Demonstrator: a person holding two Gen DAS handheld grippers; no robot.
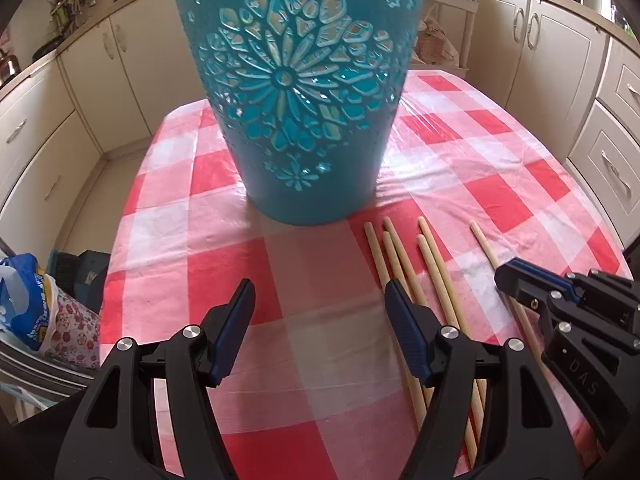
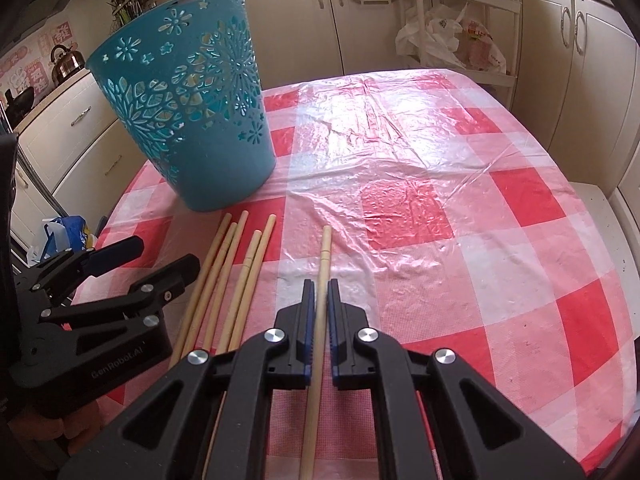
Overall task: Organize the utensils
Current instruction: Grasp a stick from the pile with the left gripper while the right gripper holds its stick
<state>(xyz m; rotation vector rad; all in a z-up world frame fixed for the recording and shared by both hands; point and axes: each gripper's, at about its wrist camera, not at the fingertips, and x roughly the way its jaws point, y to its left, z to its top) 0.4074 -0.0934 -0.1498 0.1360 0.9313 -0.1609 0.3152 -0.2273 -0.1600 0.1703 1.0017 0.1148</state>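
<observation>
A teal cut-out basket [image 1: 296,92] stands upright on the red-and-white checked table; it also shows in the right wrist view [image 2: 188,112]. Several wooden chopsticks [image 1: 404,264] lie side by side in front of it, also seen in the right wrist view [image 2: 224,276]. One single chopstick [image 2: 323,264] lies apart to their right. My right gripper [image 2: 319,288] is shut on this single chopstick, low at the table; in the left wrist view it [image 1: 508,276] appears at the right. My left gripper [image 1: 320,292] is open and empty above the cloth, left of the chopsticks.
The table [image 2: 460,216] has a clear plastic sheet over the cloth. Cream kitchen cabinets [image 1: 92,88] surround it. A white rack with plastic bags [image 2: 452,36] stands behind the far edge. Bags [image 1: 36,308] sit on the floor to the left.
</observation>
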